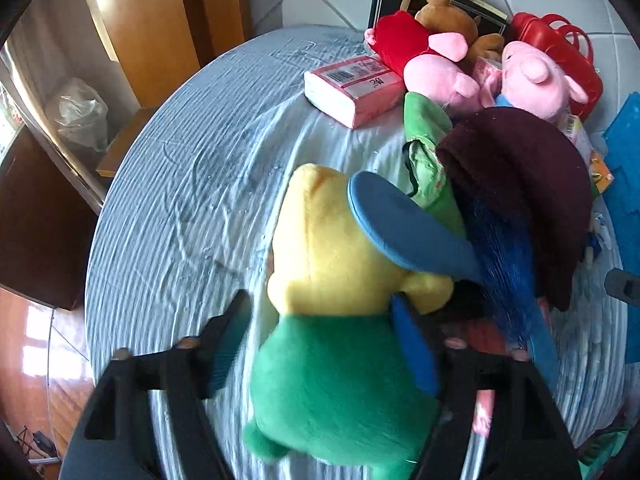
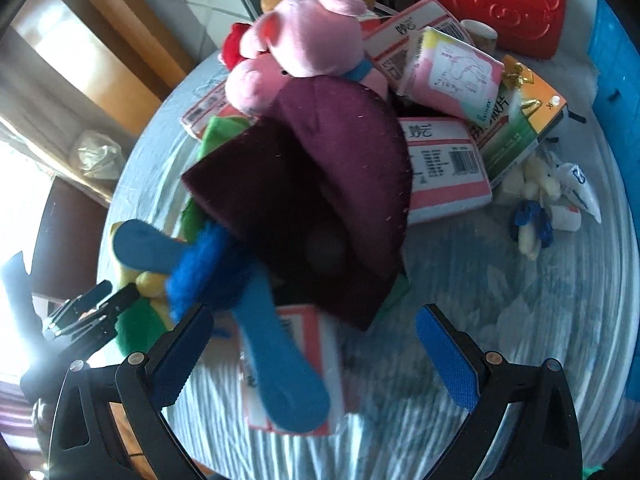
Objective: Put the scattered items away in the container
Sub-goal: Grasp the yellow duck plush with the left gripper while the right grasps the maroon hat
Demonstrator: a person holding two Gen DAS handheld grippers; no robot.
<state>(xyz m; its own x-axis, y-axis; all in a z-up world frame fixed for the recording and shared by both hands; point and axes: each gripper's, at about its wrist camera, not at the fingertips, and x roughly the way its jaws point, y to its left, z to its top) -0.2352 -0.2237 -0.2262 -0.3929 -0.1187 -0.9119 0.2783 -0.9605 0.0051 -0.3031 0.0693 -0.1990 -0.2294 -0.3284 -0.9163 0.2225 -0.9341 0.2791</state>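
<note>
**Plush toys and packs piled ahead of the grippers**

Yellow-and-green plush (image 1: 328, 320) with blue cap brim lies between the left gripper's (image 1: 320, 344) spread fingers, left pad clear of it. Maroon cloth (image 2: 320, 200) draped just ahead of the right gripper (image 2: 316, 344), over a blue fuzzy toy (image 2: 256, 320) running back between its open fingers. Pink pig plush (image 2: 304, 44) further ahead, on top. Pink tissue packs (image 2: 444, 164) ahead right, touching. Red container (image 2: 496, 4) far ahead right, lid closed.
</note>
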